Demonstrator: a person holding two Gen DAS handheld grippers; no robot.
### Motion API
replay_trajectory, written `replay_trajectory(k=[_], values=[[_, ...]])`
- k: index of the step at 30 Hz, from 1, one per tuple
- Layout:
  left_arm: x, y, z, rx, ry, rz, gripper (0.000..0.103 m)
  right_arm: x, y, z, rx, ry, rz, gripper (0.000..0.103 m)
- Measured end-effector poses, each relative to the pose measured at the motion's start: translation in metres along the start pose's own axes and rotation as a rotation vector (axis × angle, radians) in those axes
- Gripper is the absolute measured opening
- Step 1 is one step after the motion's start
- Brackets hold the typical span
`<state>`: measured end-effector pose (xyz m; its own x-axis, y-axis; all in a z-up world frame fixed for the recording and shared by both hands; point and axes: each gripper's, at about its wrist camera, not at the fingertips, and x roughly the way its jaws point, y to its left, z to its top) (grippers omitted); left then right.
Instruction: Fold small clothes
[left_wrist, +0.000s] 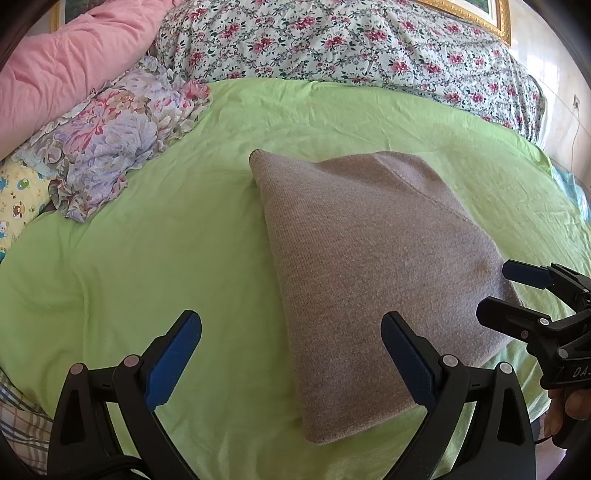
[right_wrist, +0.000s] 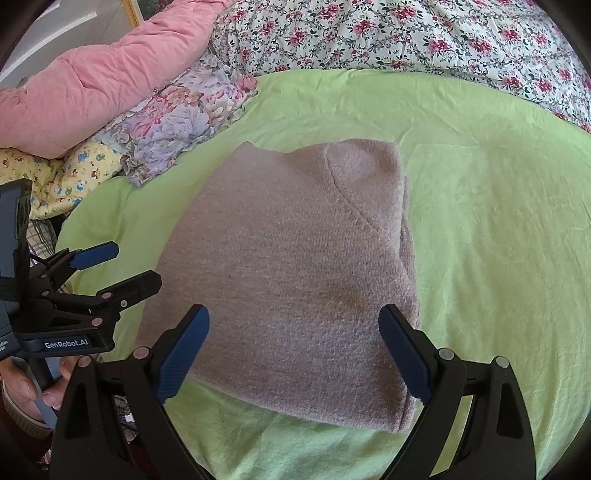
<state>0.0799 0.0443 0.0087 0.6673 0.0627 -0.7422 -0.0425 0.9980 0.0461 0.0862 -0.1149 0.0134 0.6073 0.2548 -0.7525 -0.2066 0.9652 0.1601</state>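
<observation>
A bed covered with a creased green sheet (right_wrist: 480, 229) carried everything. A folded grey-brown knit garment (right_wrist: 295, 266) lay flat at its centre. At ten o'clock a crumpled floral cloth (right_wrist: 184, 122) rested on the sheet, with a pink quilt (right_wrist: 92, 92) beyond it. A rose-print duvet (right_wrist: 424, 33) lay heaped along twelve o'clock.

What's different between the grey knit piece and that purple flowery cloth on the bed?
The grey knit is plain, one colour; the flowery cloth is printed with purple and pink blooms. The knit lies folded flat with straight edges in the middle of the green sheet; the flowery cloth is bunched up, ruffled, at the sheet's far left edge beside the pink quilt. Both rest on the bed, untouched by either gripper.
</observation>
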Motion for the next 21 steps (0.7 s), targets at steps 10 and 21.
replay_trajectory(k=[10, 21], values=[[-0.0011, -0.0010, 0.0012, -0.002, -0.005, 0.000, 0.098, -0.0014, -0.0005, 0.0009, 0.002, -0.003, 0.001, 0.093], [-0.0053, -0.0028, 0.0028, 0.010, -0.029, 0.007, 0.098, -0.0026, -0.0026, 0.0037, 0.003, -0.008, 0.003, 0.093]])
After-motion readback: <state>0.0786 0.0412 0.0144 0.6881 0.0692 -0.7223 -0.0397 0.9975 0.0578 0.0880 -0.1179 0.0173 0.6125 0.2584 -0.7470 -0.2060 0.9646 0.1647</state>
